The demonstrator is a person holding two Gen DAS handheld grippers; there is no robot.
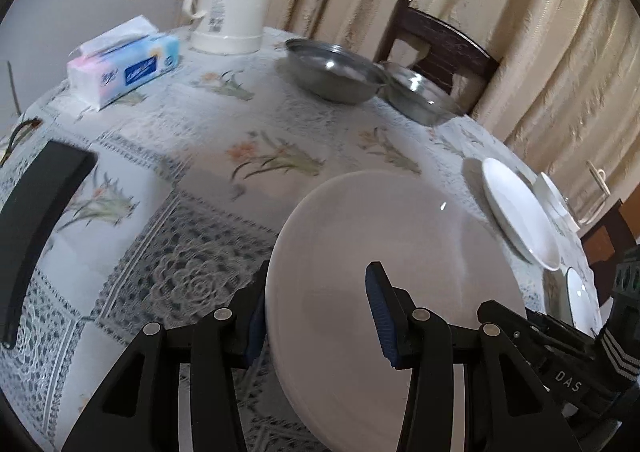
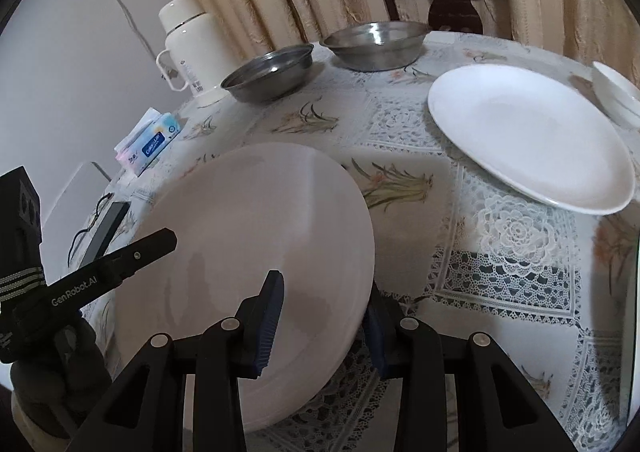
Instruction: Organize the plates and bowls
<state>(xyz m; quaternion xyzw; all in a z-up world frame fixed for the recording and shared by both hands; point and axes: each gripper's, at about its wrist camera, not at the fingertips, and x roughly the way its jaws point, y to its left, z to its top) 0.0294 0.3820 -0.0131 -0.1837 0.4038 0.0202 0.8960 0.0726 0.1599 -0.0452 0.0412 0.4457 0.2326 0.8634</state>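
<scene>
Nearest the lenses, at six o'clock in both wrist views, a large white plate [image 1: 384,292] is gripped on opposite rims and held tilted above the lace tablecloth [image 1: 180,276]. The left gripper [image 1: 320,316] is shown with its jaws closed about the plate's left rim, one blue pad [image 1: 380,316] lying on the upper face and the other beneath the edge. The right gripper [image 2: 324,326] is set likewise on the right rim, one pad [image 2: 272,316] on top and its partner below. Whether the plate is wholly clear of the cloth cannot be told.

At two o'clock from the held plate in the right wrist view, a second white plate [image 2: 528,131] is seen lying flat, well apart; it is judged the likely stacking place. A white bowl [image 2: 616,91] stands just beside that plate's far edge.

For the step to be done well, both grips are to be kept even, the plate levelled before it is lowered, and its centre brought over the resting plate so that the rims meet squarely. The lower pads should be freed only once the weight is borne from below.

Farther off, at twelve o'clock, two steel bowls [image 2: 268,69] [image 2: 374,39] are seen near each other, and at ten o'clock a tissue pack [image 2: 150,143] and a cream flask [image 2: 188,43] are seen.
</scene>
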